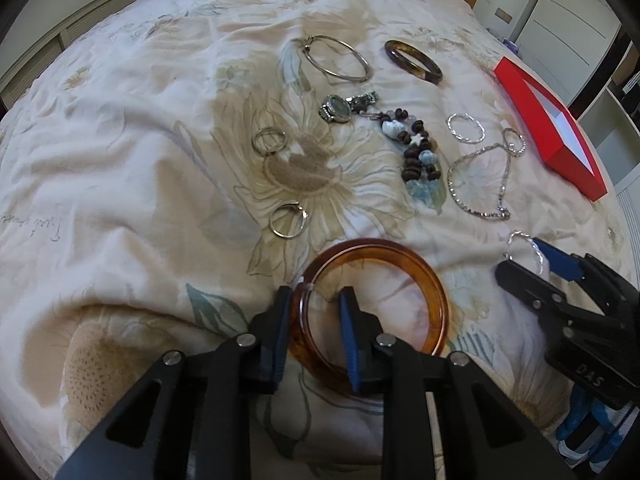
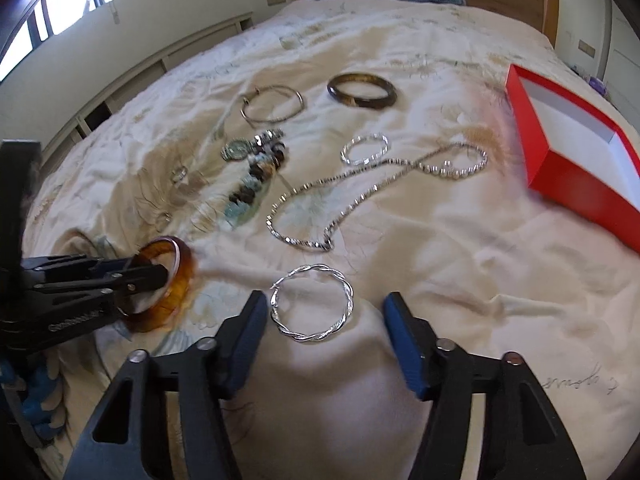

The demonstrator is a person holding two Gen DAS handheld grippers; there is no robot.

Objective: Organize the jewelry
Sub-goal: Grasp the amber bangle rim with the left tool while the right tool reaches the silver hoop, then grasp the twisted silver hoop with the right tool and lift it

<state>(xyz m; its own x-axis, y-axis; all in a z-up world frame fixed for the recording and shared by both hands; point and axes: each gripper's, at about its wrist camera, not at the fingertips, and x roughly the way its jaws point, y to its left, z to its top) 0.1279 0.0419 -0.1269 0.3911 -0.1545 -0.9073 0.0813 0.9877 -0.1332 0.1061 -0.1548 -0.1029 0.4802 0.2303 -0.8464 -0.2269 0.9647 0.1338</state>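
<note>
My left gripper (image 1: pixel 314 312) pinches the amber bangle's (image 1: pixel 400 264) near-left rim above the bedspread (image 1: pixel 140 140), while my right gripper (image 2: pixel 325 316), spread wide, should straddle one side of the twisted silver hoop (image 2: pixel 312 304) before closing, the red box (image 2: pixel 532 160) waiting far right.

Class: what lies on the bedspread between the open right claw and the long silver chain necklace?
Only the twisted silver hoop, just ahead of the right claw; the bedspread up to the chain necklace is bare, per the right wrist view.
</note>
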